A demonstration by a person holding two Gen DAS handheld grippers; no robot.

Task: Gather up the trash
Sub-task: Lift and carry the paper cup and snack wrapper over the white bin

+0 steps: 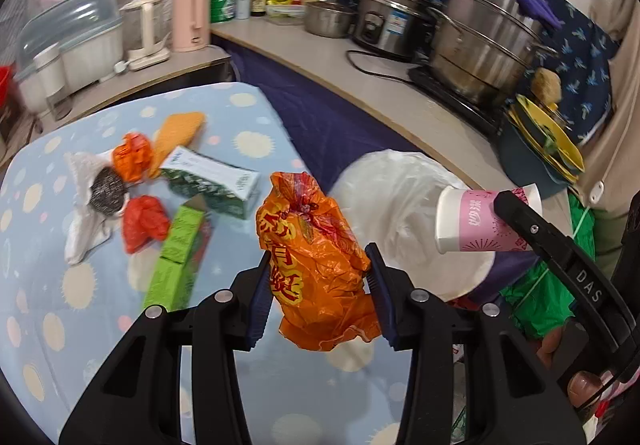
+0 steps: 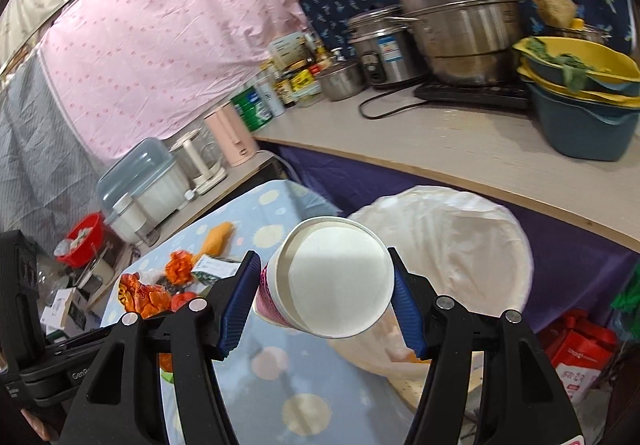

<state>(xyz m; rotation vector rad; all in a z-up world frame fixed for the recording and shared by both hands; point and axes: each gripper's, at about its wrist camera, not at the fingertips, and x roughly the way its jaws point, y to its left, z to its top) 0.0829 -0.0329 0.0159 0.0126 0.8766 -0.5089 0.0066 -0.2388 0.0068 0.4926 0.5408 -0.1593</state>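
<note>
Crinkled glossy plastic bag [image 1: 316, 261] — matt paper cup [image 2: 332, 281], shiny metal steamer pot [image 1: 480, 41], cloth tablecloth [image 1: 80, 325].

This is looking like a cramped home kitchen. Ahead of the tool a counter [image 2: 460, 149] is running along a cloth-draped wall, carrying a stacked steel steamer pot [image 2: 460, 17], a rice cooker [image 2: 380, 49], condiment bottles [image 2: 296, 73] and two kettles [image 1: 168, 25] (one pink). Yellow basins [image 2: 580, 73] are sitting to the right, and a dotted tablecloth [image 1: 80, 305] is lying beneath the tool.

white-lined bin [image 2: 460, 245] mouth open, counter [image 2: 440, 149] edge behind
</note>
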